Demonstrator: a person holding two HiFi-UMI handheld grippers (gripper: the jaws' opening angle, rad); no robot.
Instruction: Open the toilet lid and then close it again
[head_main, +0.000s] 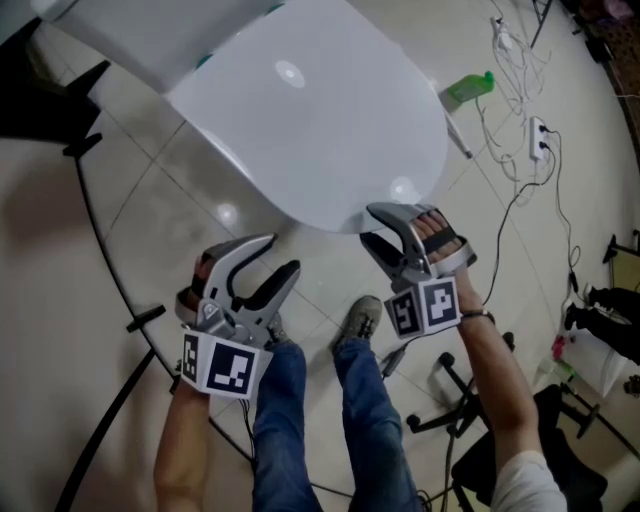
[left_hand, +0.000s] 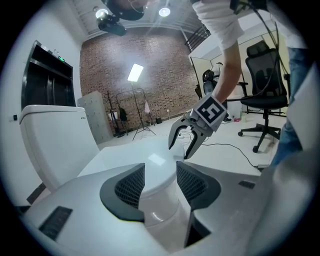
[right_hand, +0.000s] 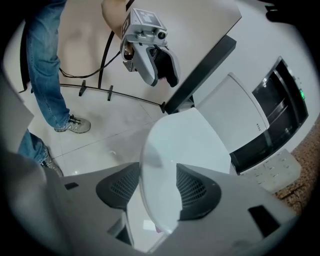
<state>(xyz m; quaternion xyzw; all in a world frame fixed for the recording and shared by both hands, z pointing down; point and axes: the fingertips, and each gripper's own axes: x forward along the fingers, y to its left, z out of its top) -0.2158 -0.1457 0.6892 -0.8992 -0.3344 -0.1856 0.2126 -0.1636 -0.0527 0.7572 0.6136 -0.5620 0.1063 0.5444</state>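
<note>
Tiled floor (head_main: 180, 200), toilet lid (head_main: 310, 120) down, right tool (head_main: 370, 226) spread around its edge

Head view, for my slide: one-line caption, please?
Closed toilet lid; right gripper open around its front edge, left gripper open, clear of it.

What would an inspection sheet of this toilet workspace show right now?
Surface: tiled floor, glossy.
Job's things: lid down, closed; tank behind it.
Clutter: green bottle lying on the floor, right of the lid.
Grippers: left gripper open, empty, over the floor; right gripper open, with the lid's front rim between its jaws.
Cables: white cables and a power strip on the floor at the right; black cable curving at the left.
Surroundings: chair, brick wall, light stands.
</note>
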